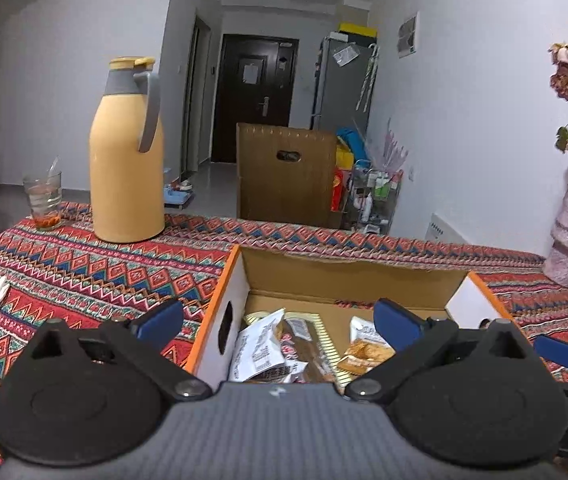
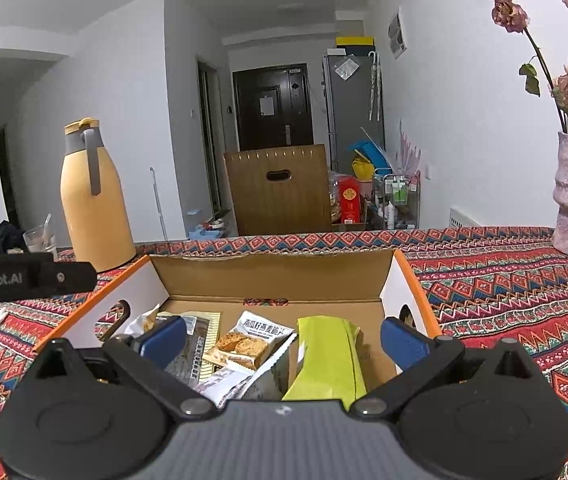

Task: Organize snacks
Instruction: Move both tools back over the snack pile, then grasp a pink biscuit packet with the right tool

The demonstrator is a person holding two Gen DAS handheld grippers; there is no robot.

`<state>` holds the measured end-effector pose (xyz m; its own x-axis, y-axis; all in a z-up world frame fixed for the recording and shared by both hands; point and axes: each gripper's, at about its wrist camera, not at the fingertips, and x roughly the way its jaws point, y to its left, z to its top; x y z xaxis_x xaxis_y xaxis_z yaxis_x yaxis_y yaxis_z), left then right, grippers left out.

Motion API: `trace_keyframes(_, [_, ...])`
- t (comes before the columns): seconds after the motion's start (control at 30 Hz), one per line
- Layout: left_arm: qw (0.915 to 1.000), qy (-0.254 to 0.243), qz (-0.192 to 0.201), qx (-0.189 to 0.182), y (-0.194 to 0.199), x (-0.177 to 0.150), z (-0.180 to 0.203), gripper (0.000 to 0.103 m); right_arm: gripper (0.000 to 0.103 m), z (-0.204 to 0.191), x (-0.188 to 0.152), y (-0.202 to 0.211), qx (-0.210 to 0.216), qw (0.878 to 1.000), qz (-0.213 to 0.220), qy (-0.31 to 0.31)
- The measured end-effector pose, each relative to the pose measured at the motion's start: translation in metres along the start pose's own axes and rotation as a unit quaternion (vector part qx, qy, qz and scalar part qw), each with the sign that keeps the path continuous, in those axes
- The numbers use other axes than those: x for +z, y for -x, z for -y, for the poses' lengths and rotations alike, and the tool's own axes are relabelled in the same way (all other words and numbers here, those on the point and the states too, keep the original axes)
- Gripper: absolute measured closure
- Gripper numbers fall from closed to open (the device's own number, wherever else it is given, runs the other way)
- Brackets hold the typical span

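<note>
Both tools spread, left [image 1: 279, 322] and right [image 2: 281, 338]; green packet [image 2: 330, 360] only in right view.

Black left gripper [image 1: 279, 322], blue fingertips [image 1: 161, 319] (silver screws), grey body

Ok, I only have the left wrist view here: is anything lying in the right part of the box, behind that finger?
Observer: Yes, a green packet lies in the box, just right of the biscuit packet.
Operator: Has the right gripper got hold of it?
Observer: No. The right gripper is open, with its fingers spread wide and not closed on any packet.
</note>
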<state>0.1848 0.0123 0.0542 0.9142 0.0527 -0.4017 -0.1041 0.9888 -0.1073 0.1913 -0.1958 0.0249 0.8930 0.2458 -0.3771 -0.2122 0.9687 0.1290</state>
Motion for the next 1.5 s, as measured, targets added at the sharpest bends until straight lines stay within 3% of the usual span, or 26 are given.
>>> trace_keyframes(0.17, [0.9998, -0.002, 0.020, 0.000, 0.020, 0.009, 0.005, 0.000, 0.000, -0.003, 0.008, 0.016, -0.005, 1.000, 0.021, 0.009])
trace_keyframes(0.33, [0.9997, 0.002, 0.016, -0.018, 0.040, 0.016, 0.003, 0.000, 0.000, -0.001, 0.014, 0.039, -0.006, 0.999, 0.038, 0.017])
trace_keyframes(0.6, [0.9995, -0.026, 0.005, -0.014, 0.065, -0.002, -0.003, 0.000, 0.000, 0.011, -0.001, 0.077, -0.021, 0.998, 0.039, 0.036])
trace_keyframes(0.8, [0.9992, -0.039, -0.014, -0.003, 0.073, -0.024, -0.015, 0.000, 0.000, 0.017, -0.026, 0.097, -0.033, 0.998, 0.019, 0.046])
trace_keyframes(1.1, [0.9974, -0.018, -0.070, -0.002, 0.054, -0.060, -0.029, 0.000, 0.000, 0.024, -0.067, 0.098, -0.049, 0.997, -0.050, 0.028])
trace_keyframes(1.5, [0.9966, -0.015, -0.080, -0.013, 0.047, -0.071, -0.032, 0.000, 0.000, 0.035, -0.080, 0.090, -0.080, 0.994, -0.080, 0.008])
